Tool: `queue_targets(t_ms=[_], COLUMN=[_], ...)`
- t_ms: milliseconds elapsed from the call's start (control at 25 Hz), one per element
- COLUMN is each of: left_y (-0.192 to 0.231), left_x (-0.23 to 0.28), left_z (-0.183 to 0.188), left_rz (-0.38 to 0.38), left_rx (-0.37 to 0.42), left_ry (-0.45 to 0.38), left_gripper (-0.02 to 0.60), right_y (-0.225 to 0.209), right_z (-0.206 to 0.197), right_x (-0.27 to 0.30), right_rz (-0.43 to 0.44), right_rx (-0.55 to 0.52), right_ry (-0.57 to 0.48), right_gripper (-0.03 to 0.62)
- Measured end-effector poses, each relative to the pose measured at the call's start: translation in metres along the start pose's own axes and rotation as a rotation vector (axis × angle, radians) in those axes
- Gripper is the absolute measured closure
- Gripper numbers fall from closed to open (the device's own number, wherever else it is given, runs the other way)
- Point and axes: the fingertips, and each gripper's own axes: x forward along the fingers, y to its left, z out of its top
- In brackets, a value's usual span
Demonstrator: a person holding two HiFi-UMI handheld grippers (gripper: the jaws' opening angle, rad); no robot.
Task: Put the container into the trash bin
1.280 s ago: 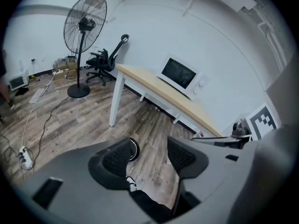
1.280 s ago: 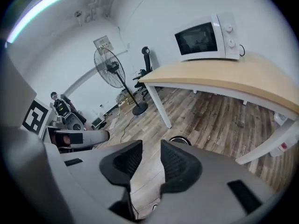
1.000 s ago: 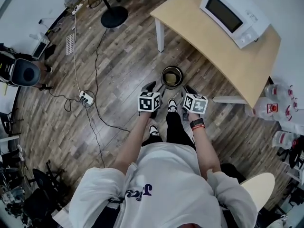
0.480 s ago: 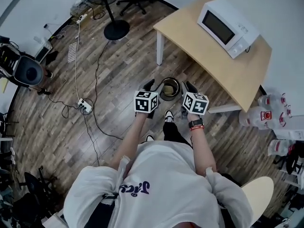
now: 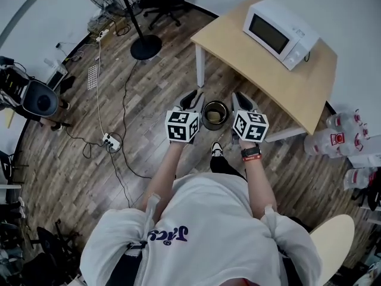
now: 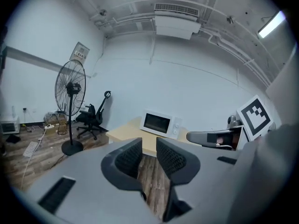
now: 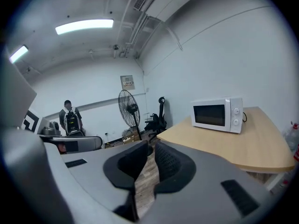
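Container [image 5: 215,117], seemingly the pale item inside the trash bin [image 5: 205,108], looks light and thin-walled, best gripped at its rim; left claw [image 6: 148,148] and right claw [image 7: 149,155] are closing, both empty.

Wood floor [image 5: 161,76], white walls [image 6: 196,92], table [image 5: 250,58], microwave [image 5: 280,25], fan [image 6: 70,85]

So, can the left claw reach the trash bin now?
Probably yes: the trash bin stands open on the floor, below and beside the left claw, with nothing between them; its jaws are closing, empty.
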Motion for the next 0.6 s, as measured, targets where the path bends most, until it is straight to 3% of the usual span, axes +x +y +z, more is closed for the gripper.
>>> queue_targets(t_ms=[280, 600], left_y=[-0.005, -0.007], left_x=[-0.024, -0.041], left_z=[0.017, 0.009], left_rz=[0.03, 0.037], left_rx=[0.023, 0.041], left_ry=[-0.063, -0.076], left_gripper=[0.517, 0.552], right_y=[0.004, 0.013], right_z=[0.014, 0.005], right_x=[-0.028, -0.043], right_rz=[-0.027, -0.024], right_rx=[-0.029, -0.056], right_ry=[-0.064, -0.07], right_gripper=[0.575, 0.579])
